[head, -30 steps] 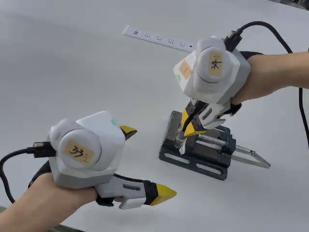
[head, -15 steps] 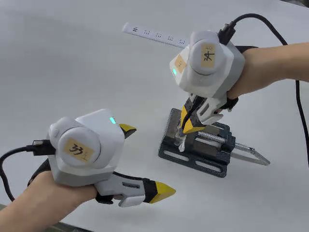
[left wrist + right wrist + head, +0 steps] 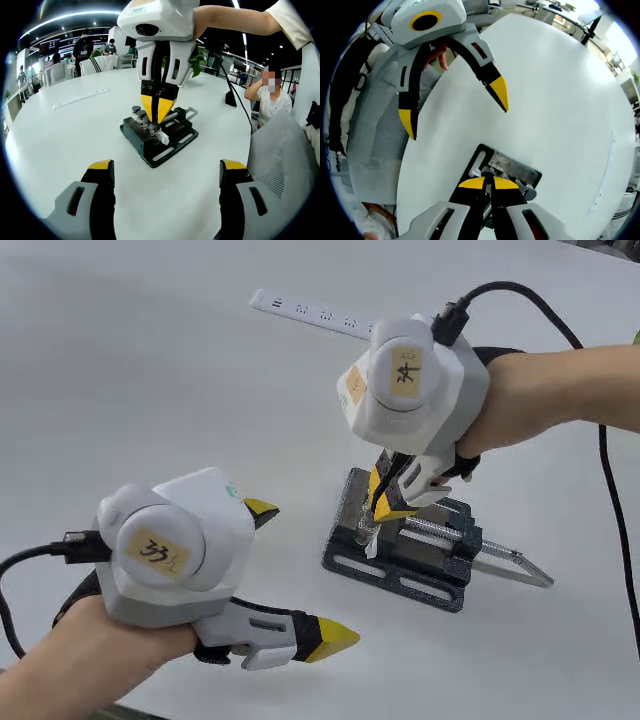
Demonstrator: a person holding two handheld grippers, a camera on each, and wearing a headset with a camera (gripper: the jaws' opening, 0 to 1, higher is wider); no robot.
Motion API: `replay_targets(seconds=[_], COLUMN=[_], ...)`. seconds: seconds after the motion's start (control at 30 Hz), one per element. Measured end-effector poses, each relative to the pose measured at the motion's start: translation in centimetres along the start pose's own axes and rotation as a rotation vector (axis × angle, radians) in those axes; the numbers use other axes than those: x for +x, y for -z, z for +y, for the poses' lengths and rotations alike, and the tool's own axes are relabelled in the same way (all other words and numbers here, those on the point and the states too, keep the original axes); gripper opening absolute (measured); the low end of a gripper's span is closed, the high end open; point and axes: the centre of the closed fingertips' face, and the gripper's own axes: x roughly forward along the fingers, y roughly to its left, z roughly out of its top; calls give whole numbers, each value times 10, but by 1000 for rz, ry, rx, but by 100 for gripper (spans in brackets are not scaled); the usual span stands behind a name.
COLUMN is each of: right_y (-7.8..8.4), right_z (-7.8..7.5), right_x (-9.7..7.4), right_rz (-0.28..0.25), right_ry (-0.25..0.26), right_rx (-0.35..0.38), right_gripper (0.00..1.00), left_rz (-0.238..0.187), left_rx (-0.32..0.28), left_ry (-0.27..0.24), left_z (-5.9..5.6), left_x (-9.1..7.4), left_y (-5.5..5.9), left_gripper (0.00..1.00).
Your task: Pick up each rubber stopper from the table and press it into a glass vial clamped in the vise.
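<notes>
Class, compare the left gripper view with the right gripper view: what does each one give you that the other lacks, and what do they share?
Left gripper view: the vials standing in a row in the vise, a power strip lying beyond it, and people seated in the background. Right gripper view: the left gripper seen from its front, fingers spread wide, and the vise seen from nearly straight above. Shared: the vise on the white table, with the right gripper, fingers shut, just over it.

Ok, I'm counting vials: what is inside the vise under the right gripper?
A row of glass vials stands clamped in the vise. The right gripper covers the mouth of one, so any stopper there is hidden.
</notes>
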Motion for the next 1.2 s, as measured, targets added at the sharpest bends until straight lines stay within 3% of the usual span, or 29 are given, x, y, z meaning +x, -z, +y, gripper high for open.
replay_targets(seconds=[0.43,0.7,0.83,1.2], right_y=[-1,2,2,0], right_z=[1,1,-1,4], right_x=[0,0,-1,-2], right_rz=[16,-16,-24,-35], right_ry=[9,13,-4,-73], right_rx=[29,45,44,127], right_gripper=[0,0,0,1], left_rz=[-2,-3,-1,4], left_rx=[2,5,6,9], left_ry=[7,-1,-8,-8], left_z=[0,3,4,3], left_x=[2,0,-2,-2], left_y=[1,1,2,2], left_gripper=[85,85,85,84])
